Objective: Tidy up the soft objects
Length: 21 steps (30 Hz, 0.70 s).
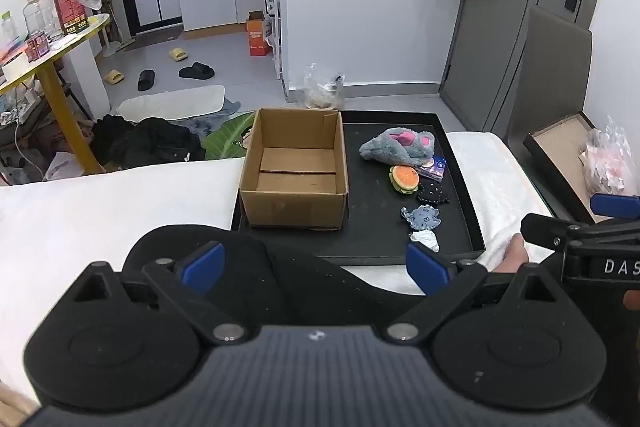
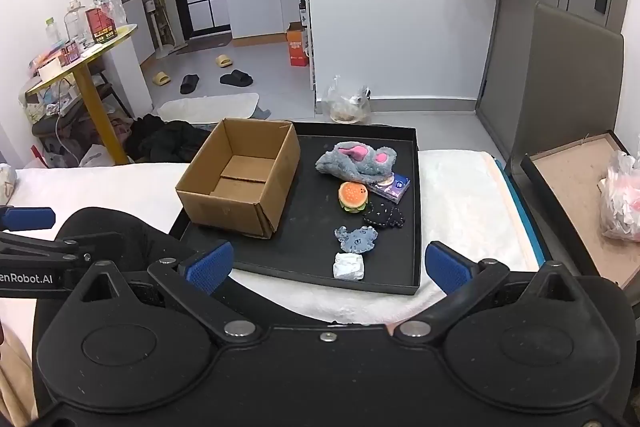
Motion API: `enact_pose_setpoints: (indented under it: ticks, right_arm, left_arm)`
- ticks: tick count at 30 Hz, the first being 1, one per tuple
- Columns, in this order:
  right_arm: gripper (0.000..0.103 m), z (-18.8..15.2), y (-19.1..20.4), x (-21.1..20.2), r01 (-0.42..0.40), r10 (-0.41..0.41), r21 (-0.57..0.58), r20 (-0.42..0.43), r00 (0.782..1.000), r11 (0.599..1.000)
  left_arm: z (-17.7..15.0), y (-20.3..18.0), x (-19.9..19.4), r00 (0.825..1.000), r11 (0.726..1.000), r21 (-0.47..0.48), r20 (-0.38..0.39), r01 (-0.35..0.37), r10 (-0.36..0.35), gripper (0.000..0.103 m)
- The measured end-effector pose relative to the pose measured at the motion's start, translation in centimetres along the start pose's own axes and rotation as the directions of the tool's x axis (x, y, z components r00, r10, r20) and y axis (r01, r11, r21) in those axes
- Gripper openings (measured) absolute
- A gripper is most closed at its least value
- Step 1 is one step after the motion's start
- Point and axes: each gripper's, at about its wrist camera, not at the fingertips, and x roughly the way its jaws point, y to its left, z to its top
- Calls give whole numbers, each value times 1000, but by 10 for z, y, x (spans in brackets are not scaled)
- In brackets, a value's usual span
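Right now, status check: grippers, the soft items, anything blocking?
Left gripper and right gripper open, empty. Cardboard box empty on black tray; grey plush, burger toy and small pieces beside it. Nothing blocking.

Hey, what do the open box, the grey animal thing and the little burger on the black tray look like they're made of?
The box looks like plain brown corrugated cardboard, matte, with creased flaps on its floor. The grey animal looks like shaggy plush fabric with pink patches in its ears. The burger has a smooth, speckled orange top; probably foam or soft rubber, though that is unclear.
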Motion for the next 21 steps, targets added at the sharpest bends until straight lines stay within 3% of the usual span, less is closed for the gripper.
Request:
enact_pose_setpoints:
  ticks: [21]
  right_arm:
    - [103,-7,-3,5,-3,3,-15,7,1000,1000]
  left_arm:
    - [-2,6,-14,1000,1000,-5,8,-16,16,97]
